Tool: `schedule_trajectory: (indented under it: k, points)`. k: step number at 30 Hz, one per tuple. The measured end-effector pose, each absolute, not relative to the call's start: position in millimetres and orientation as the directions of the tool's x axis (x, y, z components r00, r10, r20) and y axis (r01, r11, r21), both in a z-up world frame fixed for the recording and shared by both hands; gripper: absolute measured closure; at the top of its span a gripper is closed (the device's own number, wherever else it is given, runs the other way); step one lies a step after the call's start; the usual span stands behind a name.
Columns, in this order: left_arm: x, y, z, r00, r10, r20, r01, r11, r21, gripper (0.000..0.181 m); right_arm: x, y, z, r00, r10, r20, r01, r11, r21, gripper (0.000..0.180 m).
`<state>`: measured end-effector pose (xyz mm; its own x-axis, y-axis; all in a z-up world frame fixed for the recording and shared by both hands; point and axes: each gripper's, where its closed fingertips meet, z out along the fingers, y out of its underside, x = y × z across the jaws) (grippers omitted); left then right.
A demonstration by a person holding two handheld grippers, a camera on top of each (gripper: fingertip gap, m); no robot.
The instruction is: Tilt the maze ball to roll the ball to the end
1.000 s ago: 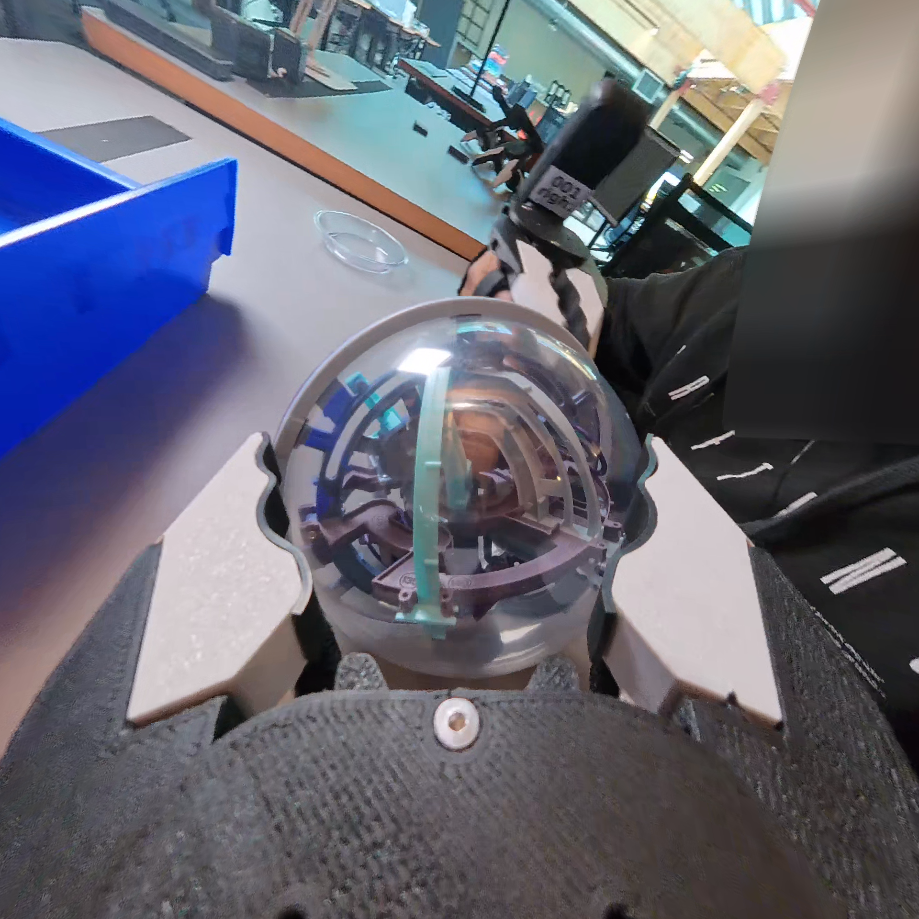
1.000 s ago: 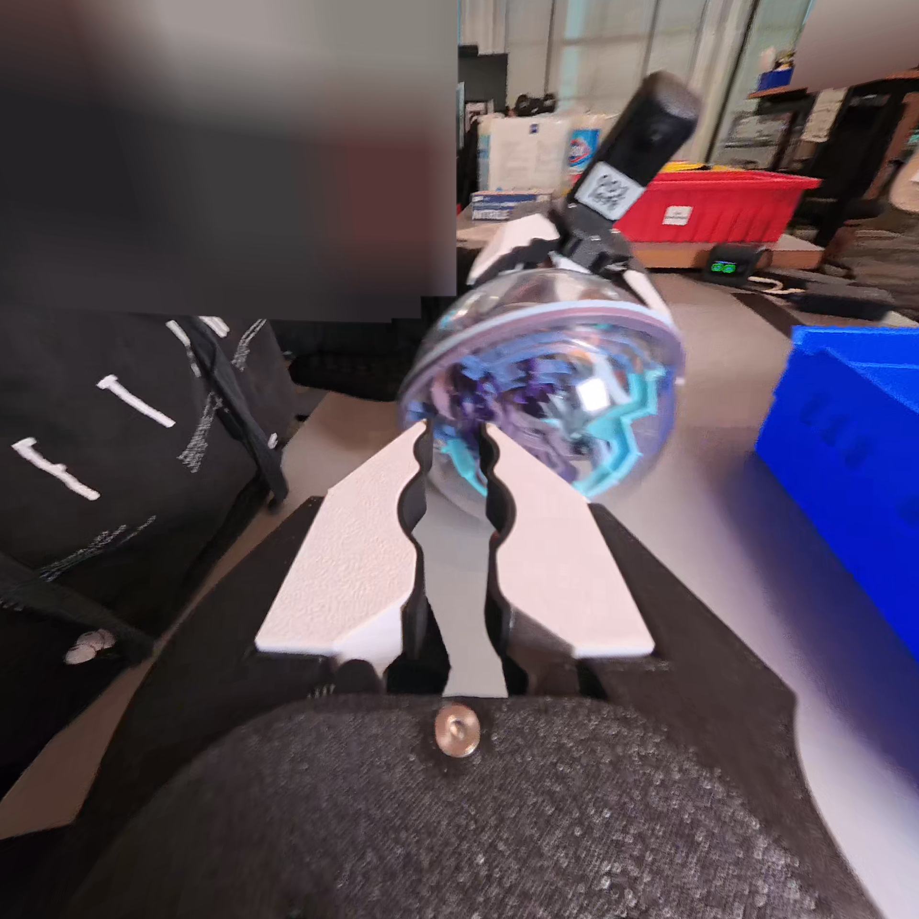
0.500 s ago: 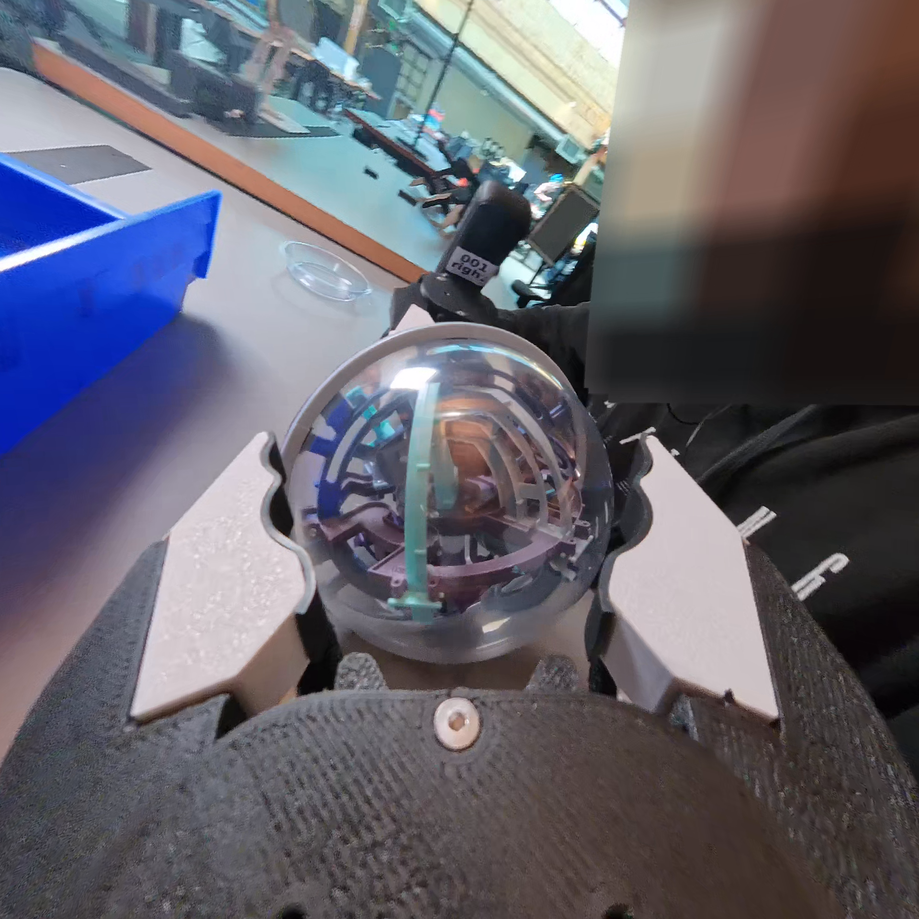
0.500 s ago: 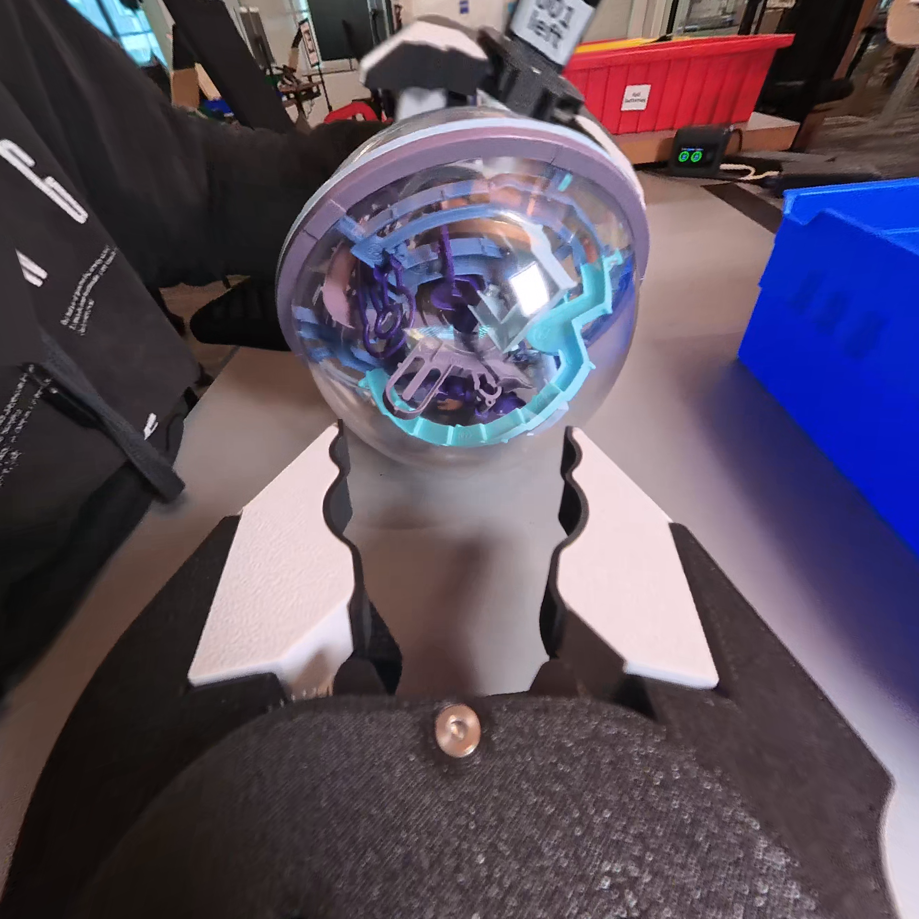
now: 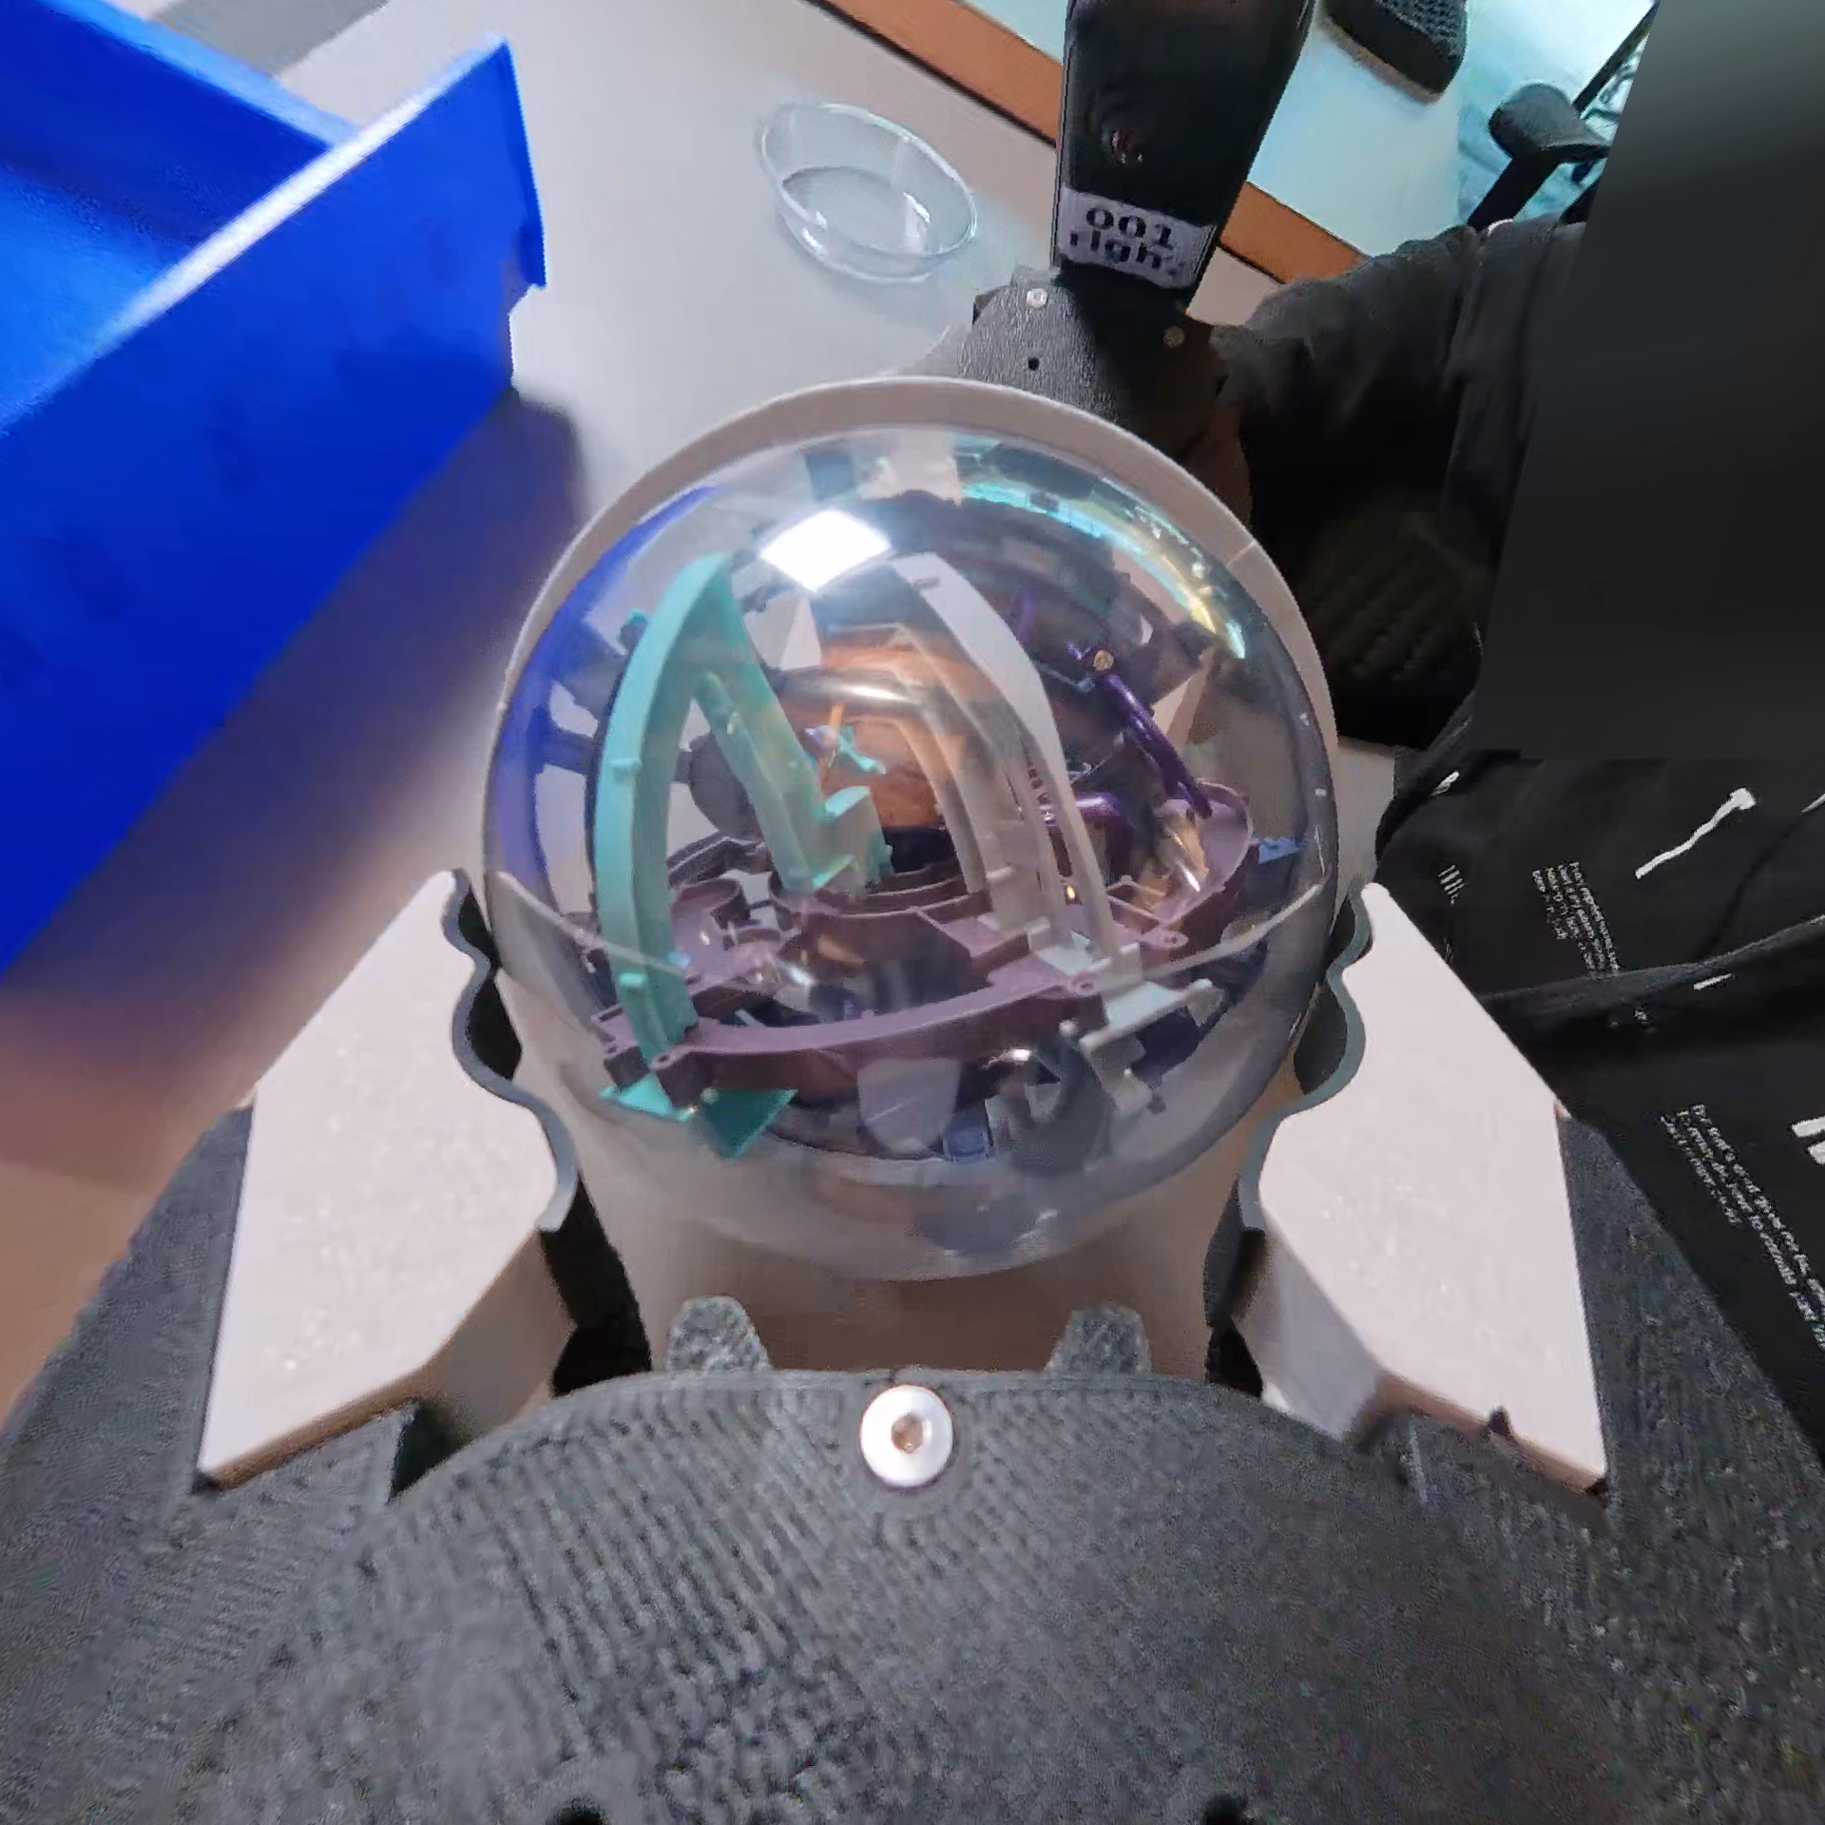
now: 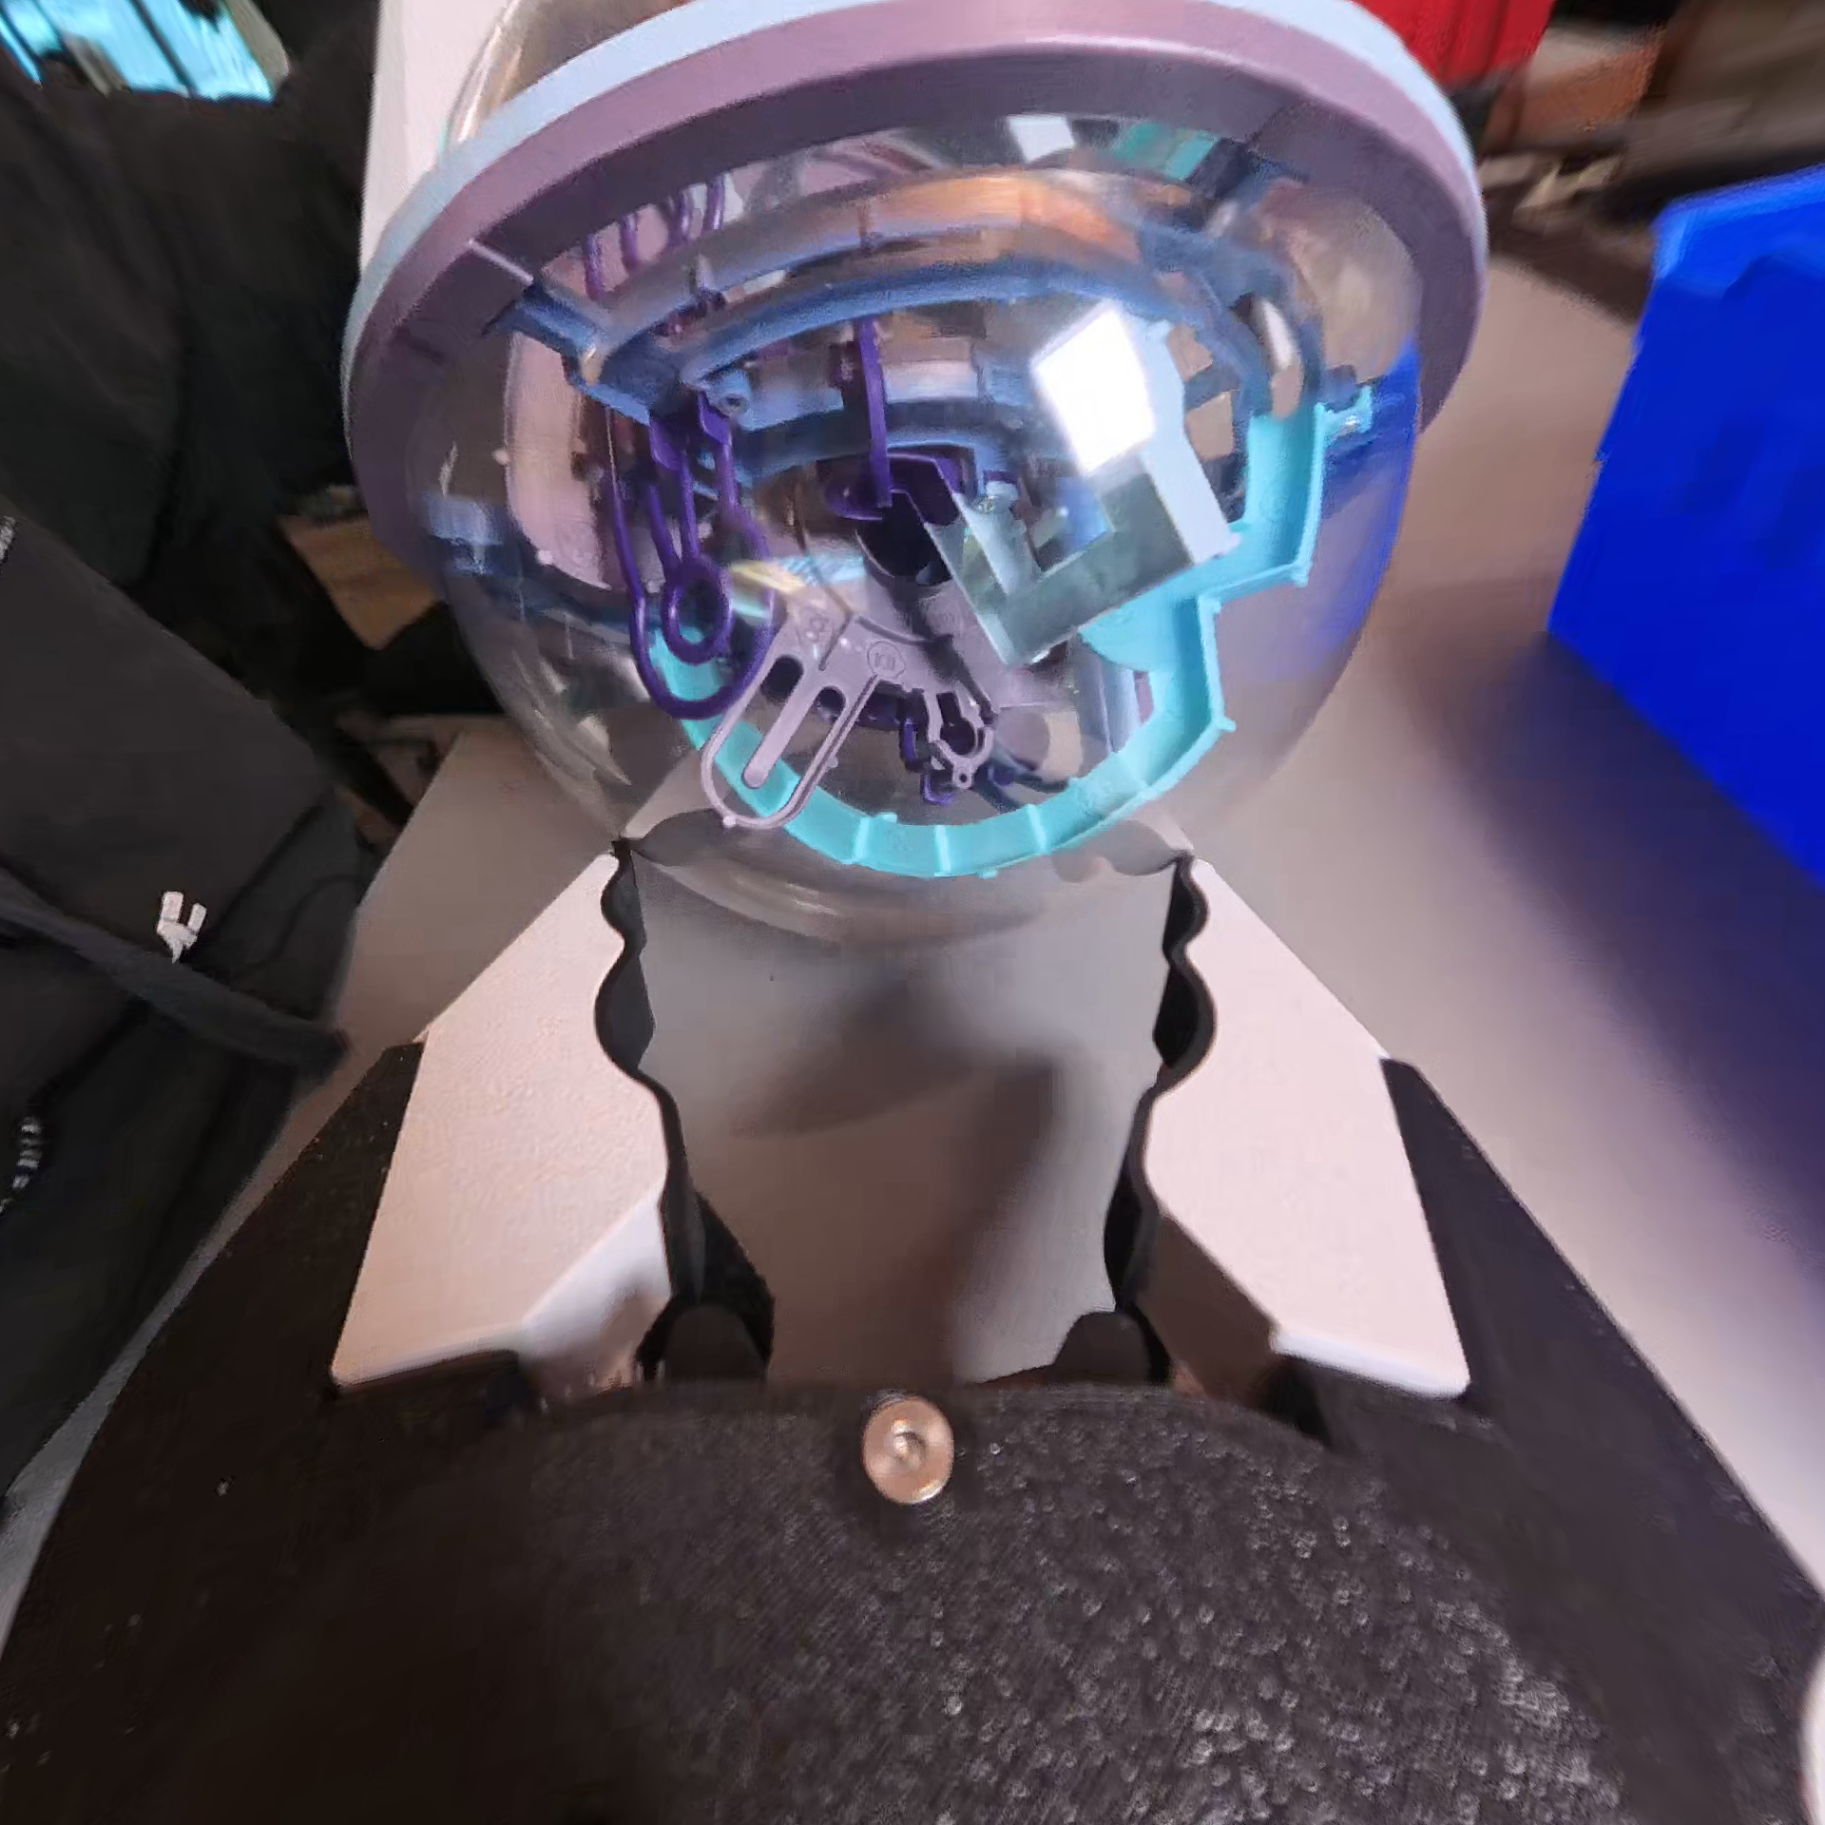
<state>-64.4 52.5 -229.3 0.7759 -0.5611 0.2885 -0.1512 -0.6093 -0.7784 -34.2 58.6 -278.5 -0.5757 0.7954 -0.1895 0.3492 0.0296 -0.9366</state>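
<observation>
— The right gripper (image 6: 904, 879) has come in closer; the maze ball (image 6: 909, 474) now sits right at its fingertips.

— Gripping it?

— No, fingers spread wide, tips just under the globe. The left gripper (image 5: 909, 948) clamps the ball between its fingers. Blue bin (image 5: 198, 415) beyond its left finger, clear dish (image 5: 864, 193) ahead.

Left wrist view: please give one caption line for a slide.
Left gripper clamps the clear maze ball above the table, blue bin alongside.

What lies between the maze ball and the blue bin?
Only bare tabletop between the maze ball and the blue bin, seen in the left wrist view.
</observation>
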Motion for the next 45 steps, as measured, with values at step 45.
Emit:
schedule_trajectory:
  k: [45]
  points:
    - [-10,45,-96,0.553,-0.679,-0.483,-0.653,0.007,-0.758,0.022,25,72,-114,-0.269,0.755,0.598,-0.321,0.515,-0.795,0.075]
